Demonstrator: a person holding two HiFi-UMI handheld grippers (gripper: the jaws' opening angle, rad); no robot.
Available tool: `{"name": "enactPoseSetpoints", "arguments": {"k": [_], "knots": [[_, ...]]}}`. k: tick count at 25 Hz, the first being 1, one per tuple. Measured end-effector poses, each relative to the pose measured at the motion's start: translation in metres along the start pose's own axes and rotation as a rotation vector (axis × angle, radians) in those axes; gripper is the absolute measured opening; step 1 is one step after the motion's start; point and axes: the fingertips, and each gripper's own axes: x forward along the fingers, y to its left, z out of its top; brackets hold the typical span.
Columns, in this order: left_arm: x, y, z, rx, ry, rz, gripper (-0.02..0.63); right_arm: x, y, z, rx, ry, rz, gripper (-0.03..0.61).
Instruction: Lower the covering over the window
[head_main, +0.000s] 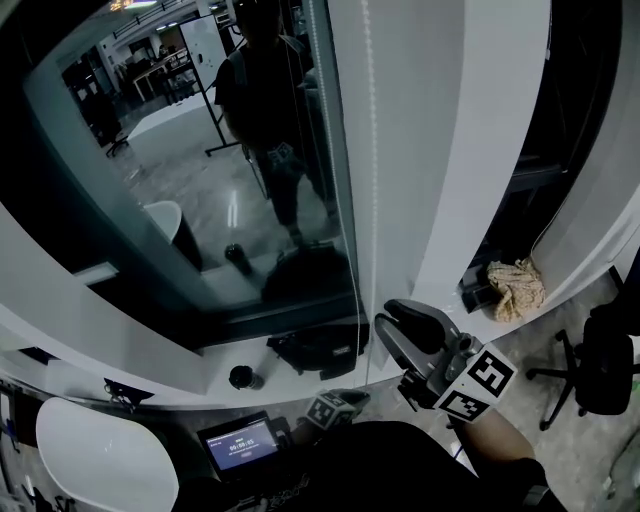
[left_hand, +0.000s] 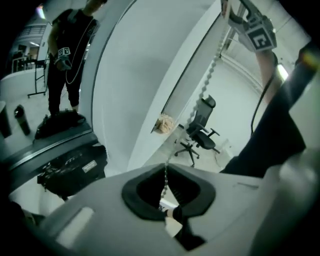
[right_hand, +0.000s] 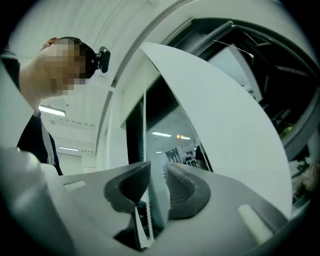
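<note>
Right of window (head_main: 190, 200) | chain (head_main: 374, 200): likely light, limp, beaded; take one strand low | left gripper (left_hand: 166, 172): clamped on chain | right gripper (right_hand: 157, 167): jaws apart astride chain

1. This is an office-type workspace, an open-plan hall seen after dark from beside a tall window (head_main: 200, 180).
2. The dark glass mirrors a wide room with tables or desks (head_main: 160, 70) at the back and a whiteboard (head_main: 203, 42) on a stand, over a glossy pale floor.
3. A black swivel office chair (head_main: 600, 370) with a star base stands on the grey floor (head_main: 570, 330) at the right.
4. Long strip lights (right_hand: 52, 111) run across a white ceiling.
5. Plain white walls meet a broad white sill (head_main: 150, 350), which carries a small device with a lit screen (head_main: 240, 442).
</note>
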Motion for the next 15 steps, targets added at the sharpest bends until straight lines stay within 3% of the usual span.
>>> {"name": "enactPoseSetpoints", "arguments": {"k": [5,6,7,8,12,15], "knots": [[-0.006,0.004,-0.002,0.024,0.002,0.02,0.011,0.049,0.037,0.082,-0.068,-0.087,0.108,0.135],[-0.005,0.002,-0.004,0.022,0.0,0.019,0.011,0.055,0.041,0.091,-0.088,-0.096,0.121,0.127],[-0.005,0.001,-0.004,0.02,-0.002,0.017,0.011,0.059,0.044,0.099,-0.119,-0.104,0.123,0.067],[-0.004,0.0,-0.003,0.019,-0.006,0.016,0.011,0.062,0.044,0.103,-0.164,-0.11,0.111,0.02],[-0.009,0.003,0.0,0.003,-0.05,0.003,0.014,0.059,0.042,0.112,-0.37,-0.154,0.038,0.015],[-0.034,0.008,0.021,-0.038,-0.204,-0.034,0.016,0.051,0.014,0.081,-0.407,-0.03,-0.015,0.014]]}}
